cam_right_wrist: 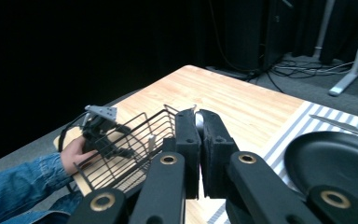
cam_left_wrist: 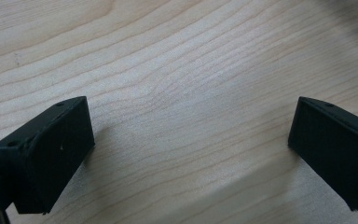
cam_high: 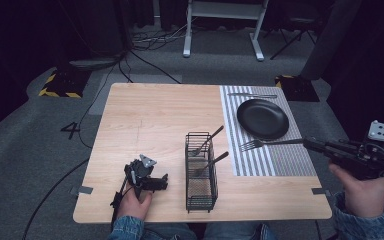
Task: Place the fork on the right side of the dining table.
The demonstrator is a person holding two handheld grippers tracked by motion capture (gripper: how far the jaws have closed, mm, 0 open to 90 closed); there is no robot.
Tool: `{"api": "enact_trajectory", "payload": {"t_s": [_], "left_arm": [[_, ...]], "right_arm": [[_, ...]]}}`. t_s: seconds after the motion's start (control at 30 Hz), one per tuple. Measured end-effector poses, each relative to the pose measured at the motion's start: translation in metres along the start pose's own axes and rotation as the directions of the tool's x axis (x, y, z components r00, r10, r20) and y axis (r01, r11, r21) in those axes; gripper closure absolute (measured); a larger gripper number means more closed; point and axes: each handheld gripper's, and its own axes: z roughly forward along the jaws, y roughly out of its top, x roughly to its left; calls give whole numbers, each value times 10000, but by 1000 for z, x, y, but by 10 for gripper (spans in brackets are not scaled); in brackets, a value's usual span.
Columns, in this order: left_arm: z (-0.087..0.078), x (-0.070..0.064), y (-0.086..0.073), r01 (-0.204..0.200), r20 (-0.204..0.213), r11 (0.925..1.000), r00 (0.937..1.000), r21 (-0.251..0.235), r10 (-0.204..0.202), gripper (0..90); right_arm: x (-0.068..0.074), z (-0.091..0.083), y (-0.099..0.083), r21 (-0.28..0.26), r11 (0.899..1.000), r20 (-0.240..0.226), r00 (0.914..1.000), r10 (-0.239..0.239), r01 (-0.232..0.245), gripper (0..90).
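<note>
Your right gripper (cam_right_wrist: 199, 140) hides most of the fork (cam_right_wrist: 198, 120) pinched between its jaws. The black plate (cam_right_wrist: 340, 165) runs off the picture's right edge, and the wire basket (cam_right_wrist: 130, 142) screens your left hand (cam_right_wrist: 74, 153) on the tabletop (cam_right_wrist: 233, 100).

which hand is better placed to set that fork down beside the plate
Right. The right claw is shut on the fork, held over the striped mat just in front of the plate. The left claw rests open beyond the wire basket.
</note>
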Motion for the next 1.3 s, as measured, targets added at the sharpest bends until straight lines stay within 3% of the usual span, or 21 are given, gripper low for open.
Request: {"api": "enact_trajectory", "payload": {"t_s": [0.3,0.33,0.47,0.5,0.8,1.03,1.3], "left_arm": [[0,0,0,-28,11,10000,10000,21,28,2],[0,0,0,-7,8,10000,10000,19,7,2],[0,0,0,2,8,10000,10000,15,-2,2],[0,0,0,-6,6,10000,10000,15,6,2],[0,0,0,-21,2,10000,10000,8,21,2],[0,0,0,-3,-2,10000,10000,-6,3,2],[0,0,0,-1,-3,10000,10000,-8,1,2]], "right_arm": [[-27,0,-6,83,9987,728,9961,495,-502,870],[-34,2,-8,109,9978,928,9936,638,-651,870],[-44,4,-11,169,9965,1217,9894,789,-815,870],[-52,6,-13,171,9949,1355,9861,961,-993,870],[-85,20,-24,341,9843,1683,9718,1651,-1732,870],[-101,37,-35,563,9731,1882,9596,2092,-2232,870],[-111,55,-46,952,9632,1917,9541,2302,-2515,870]]}}
